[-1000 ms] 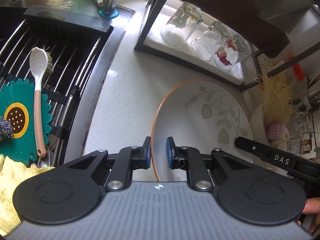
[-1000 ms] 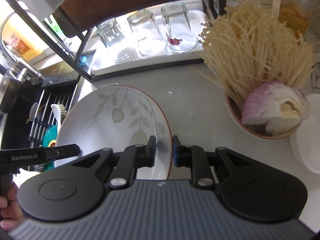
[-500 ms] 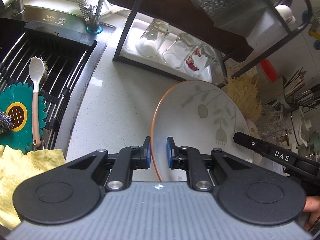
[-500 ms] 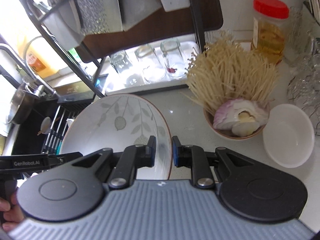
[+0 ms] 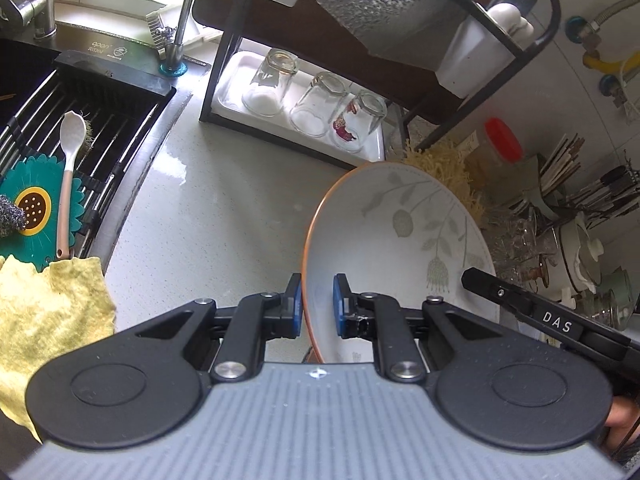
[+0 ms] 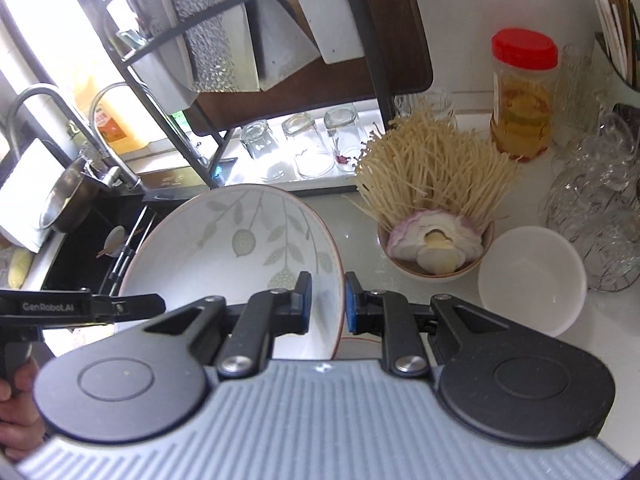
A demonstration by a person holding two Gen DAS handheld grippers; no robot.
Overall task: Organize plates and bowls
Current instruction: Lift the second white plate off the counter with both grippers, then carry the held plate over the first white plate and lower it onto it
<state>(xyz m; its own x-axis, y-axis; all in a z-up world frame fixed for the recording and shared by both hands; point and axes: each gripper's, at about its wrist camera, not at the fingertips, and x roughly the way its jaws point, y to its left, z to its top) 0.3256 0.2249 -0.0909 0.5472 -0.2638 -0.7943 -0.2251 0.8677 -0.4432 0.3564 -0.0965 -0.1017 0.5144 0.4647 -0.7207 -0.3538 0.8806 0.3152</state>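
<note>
Both tools, left tool and right tool, are pinching opposite rims of the big leafy bowl, holding it steady above the table.

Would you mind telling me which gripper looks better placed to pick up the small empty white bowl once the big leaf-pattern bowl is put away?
Right, probably. The small white bowl lies just right of the right gripper, while the left gripper sits on the leaf-pattern bowl's far rim, nearer the sink.
</note>
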